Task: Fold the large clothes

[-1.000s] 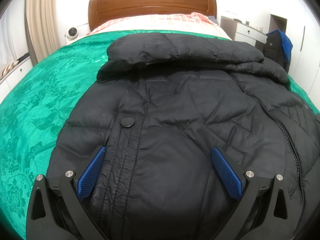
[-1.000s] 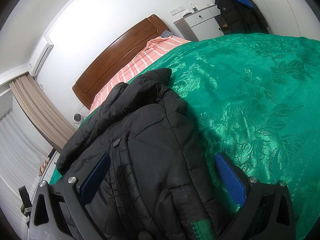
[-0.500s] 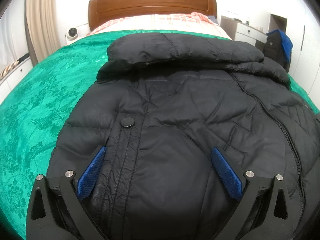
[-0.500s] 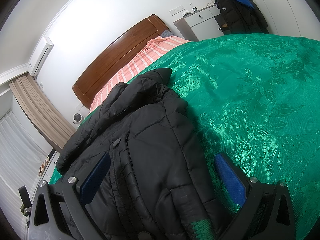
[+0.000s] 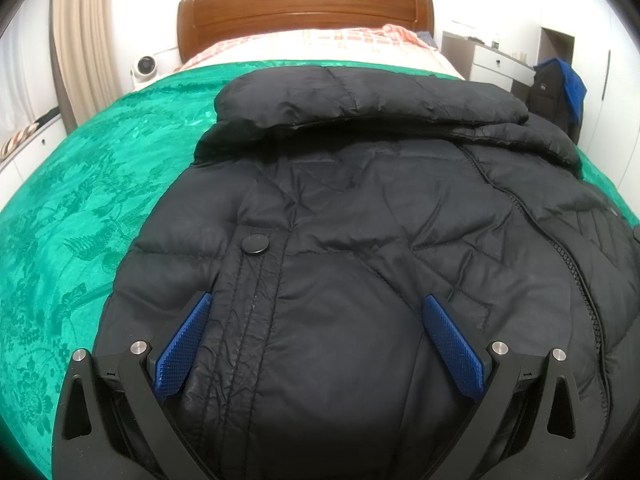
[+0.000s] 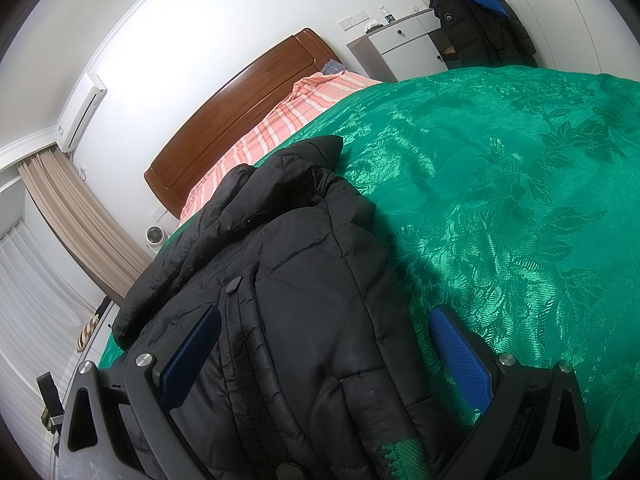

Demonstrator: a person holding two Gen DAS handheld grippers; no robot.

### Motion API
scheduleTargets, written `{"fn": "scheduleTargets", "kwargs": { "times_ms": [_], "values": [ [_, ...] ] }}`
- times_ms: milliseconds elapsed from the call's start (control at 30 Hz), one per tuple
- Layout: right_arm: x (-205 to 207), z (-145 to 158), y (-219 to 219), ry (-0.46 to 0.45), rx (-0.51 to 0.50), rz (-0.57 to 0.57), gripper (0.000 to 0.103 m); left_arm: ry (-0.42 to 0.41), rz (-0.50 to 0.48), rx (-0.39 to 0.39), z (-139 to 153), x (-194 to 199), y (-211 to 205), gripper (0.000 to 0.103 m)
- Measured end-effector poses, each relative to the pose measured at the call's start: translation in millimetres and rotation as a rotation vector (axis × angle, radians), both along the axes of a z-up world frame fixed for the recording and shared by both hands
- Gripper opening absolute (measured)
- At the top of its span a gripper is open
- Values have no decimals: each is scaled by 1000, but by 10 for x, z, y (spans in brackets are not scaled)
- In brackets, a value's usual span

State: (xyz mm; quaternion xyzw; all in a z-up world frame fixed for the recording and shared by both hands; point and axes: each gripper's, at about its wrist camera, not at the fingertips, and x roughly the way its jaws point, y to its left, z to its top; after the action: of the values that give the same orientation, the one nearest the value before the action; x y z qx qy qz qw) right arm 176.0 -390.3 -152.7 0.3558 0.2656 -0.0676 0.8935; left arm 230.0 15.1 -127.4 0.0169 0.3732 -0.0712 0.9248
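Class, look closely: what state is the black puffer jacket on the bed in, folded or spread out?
Folded, at least partly: the black puffer jacket lies as a narrow doubled bundle on the green bedspread, collar toward the headboard. No sleeves show spread out.

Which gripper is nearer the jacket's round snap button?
Left, by a hedged margin. The left gripper sits over the black jacket, the snap button just ahead of its left pad. The right gripper straddles the jacket's right edge, button farther ahead.

Jacket (image 5: 360, 208): black, quilted stitching. Bedspread (image 5: 80, 208): emerald green, tonal floral damask. Sheet (image 6: 272, 128), 12 o'clock: salmon-white plaid. Gripper pads (image 5: 182, 350): blue, knurled.
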Motion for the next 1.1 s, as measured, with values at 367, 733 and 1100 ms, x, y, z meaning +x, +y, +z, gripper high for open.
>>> {"fn": "scheduleTargets", "kwargs": {
  "times_ms": [367, 733, 1100],
  "values": [
    [1, 1, 0, 0, 1, 0, 102, 0, 2, 8, 4, -4, -1, 103],
    [-257, 324, -233, -46, 113, 81, 102, 6, 31, -71, 662, -461, 580, 102],
    [-1061, 333, -25, 411, -37, 390, 99, 344, 29, -86, 33, -1014, 1370, 100]
  ]
}}
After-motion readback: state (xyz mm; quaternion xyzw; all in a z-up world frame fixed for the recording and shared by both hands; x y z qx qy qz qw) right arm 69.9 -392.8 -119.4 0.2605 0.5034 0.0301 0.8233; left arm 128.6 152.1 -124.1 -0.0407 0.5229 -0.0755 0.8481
